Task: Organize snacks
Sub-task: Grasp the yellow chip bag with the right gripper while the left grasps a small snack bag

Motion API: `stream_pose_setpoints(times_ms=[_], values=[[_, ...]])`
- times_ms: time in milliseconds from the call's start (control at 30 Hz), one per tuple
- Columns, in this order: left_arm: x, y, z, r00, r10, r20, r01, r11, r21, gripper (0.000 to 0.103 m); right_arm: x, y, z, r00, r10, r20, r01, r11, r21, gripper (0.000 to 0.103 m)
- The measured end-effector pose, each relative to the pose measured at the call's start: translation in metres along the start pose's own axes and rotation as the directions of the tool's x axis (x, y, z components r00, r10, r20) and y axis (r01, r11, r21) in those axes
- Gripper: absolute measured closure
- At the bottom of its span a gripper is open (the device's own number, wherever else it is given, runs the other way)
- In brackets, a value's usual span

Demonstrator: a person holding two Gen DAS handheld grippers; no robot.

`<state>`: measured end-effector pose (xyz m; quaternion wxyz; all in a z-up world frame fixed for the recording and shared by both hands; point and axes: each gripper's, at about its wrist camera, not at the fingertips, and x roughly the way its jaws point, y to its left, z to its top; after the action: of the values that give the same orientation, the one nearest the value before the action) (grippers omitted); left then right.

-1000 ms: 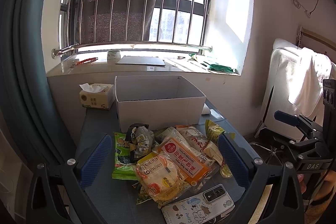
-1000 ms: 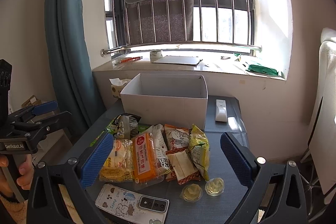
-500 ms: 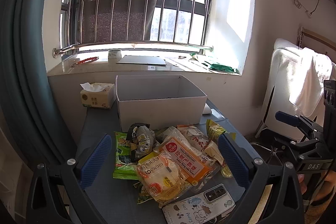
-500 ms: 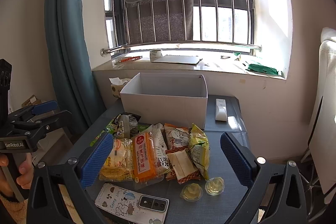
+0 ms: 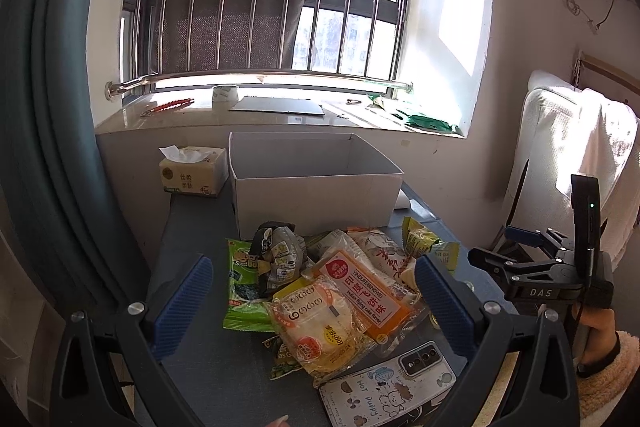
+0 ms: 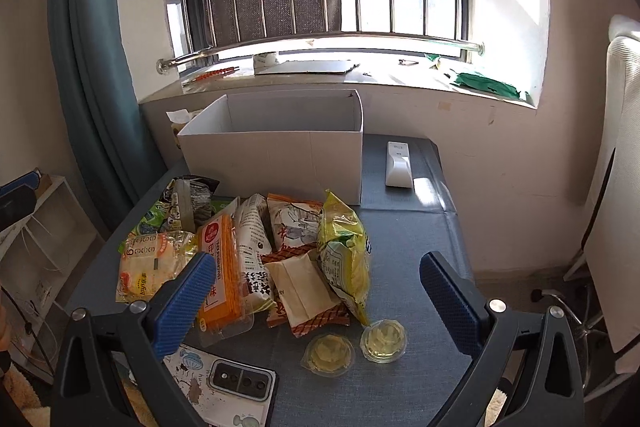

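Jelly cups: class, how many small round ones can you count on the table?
2. One jelly cup lies nearest the camera; the other touches it on its right, below the yellow-green bag. More could hide under the pile.

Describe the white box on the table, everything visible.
The white box looks like plain cardboard: rectangular, open-topped, no lid or flaps visible. It stands upright at the far end of the blue-grey table, below the window sill. What shows of its inside is bare; the floor is hidden. A tissue pack stands to its left, a white remote to its right, the snack pile along its near wall.
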<state>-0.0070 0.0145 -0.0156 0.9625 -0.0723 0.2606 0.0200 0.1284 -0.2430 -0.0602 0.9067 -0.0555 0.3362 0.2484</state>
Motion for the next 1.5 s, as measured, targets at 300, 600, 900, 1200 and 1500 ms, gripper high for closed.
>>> stream_pose_setpoints(times_ms=[300,600,900,1200,1500], values=[[0.009,0.013,-0.010,0.999,0.010,-0.039,-0.011,0.999,-0.037,0.000,0.095,-0.034,0.000,0.990,-0.010,-0.142,0.020,0.997,0.074,0.001],[0.022,0.025,-0.020,0.996,0.034,-0.082,-0.039,0.998,-0.055,0.000,0.106,-0.036,0.001,0.996,0.017,-0.090,-0.010,0.997,0.074,0.069],[0.068,0.021,-0.017,0.989,0.018,-0.148,-0.028,0.997,-0.067,0.000,0.047,-0.051,0.008,0.993,0.110,0.033,-0.114,0.979,0.168,0.070],[0.162,0.031,0.002,0.956,0.067,-0.286,-0.076,0.997,-0.020,0.001,-0.016,-0.039,-0.001,0.984,0.118,0.133,-0.139,0.978,0.156,0.069],[0.237,0.051,0.011,0.899,-0.026,-0.438,0.048,0.998,0.039,0.059,-0.022,-0.034,-0.009,0.981,0.147,0.125,-0.163,0.977,0.138,0.069]])
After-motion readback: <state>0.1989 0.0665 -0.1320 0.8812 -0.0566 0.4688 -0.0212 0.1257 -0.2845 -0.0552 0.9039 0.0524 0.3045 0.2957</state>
